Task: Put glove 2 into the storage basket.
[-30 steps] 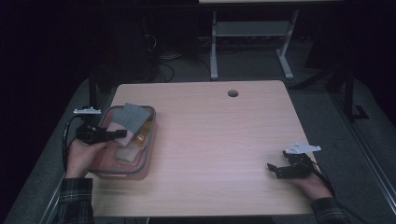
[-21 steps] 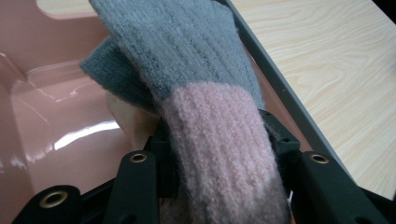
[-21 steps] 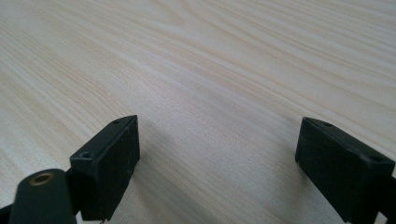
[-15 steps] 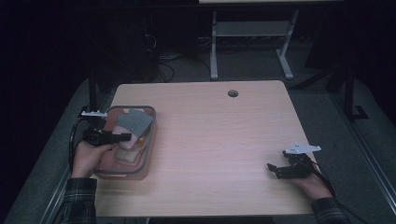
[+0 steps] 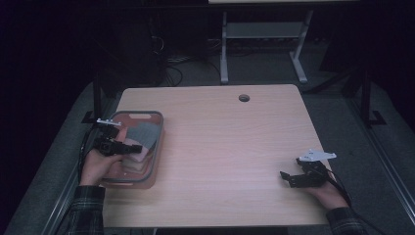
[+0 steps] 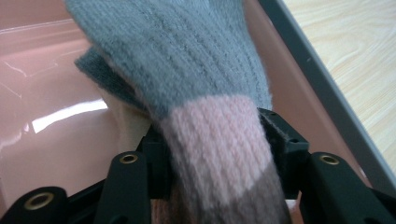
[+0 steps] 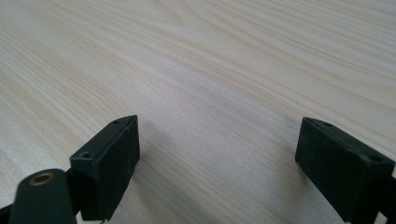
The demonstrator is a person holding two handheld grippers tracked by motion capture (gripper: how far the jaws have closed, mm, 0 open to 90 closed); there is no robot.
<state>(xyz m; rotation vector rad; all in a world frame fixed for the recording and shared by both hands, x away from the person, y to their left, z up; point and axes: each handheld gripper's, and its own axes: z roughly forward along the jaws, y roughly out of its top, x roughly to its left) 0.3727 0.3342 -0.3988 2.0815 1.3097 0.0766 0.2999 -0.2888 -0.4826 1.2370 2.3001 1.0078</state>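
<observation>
A knitted sock (image 6: 187, 60), grey with pink and brown bands, lies in the pink tray (image 5: 155, 161) at the table's left side, on top of other folded cloth. My left gripper (image 5: 137, 147) reaches into the tray over it. In the left gripper view the sock's pink band sits between the jaws of the left gripper (image 6: 217, 140). Those jaws have just been opening, and the pads barely brush the sock. My right gripper (image 5: 284, 177) rests low at the table's near right. Seen from its own camera, the right gripper (image 7: 217, 154) stands open with bare wood between its jaws.
The tray's grey rim (image 6: 317, 88) runs beside the light wooden table (image 5: 230, 142). A round cable hole (image 5: 243, 98) sits near the far edge. A desk frame (image 5: 259, 44) and cables stand on the dark floor behind.
My left gripper has sunk lower into the tray with the sock, and the grey sock now lies flatter on the pile. The right gripper has kept still.
</observation>
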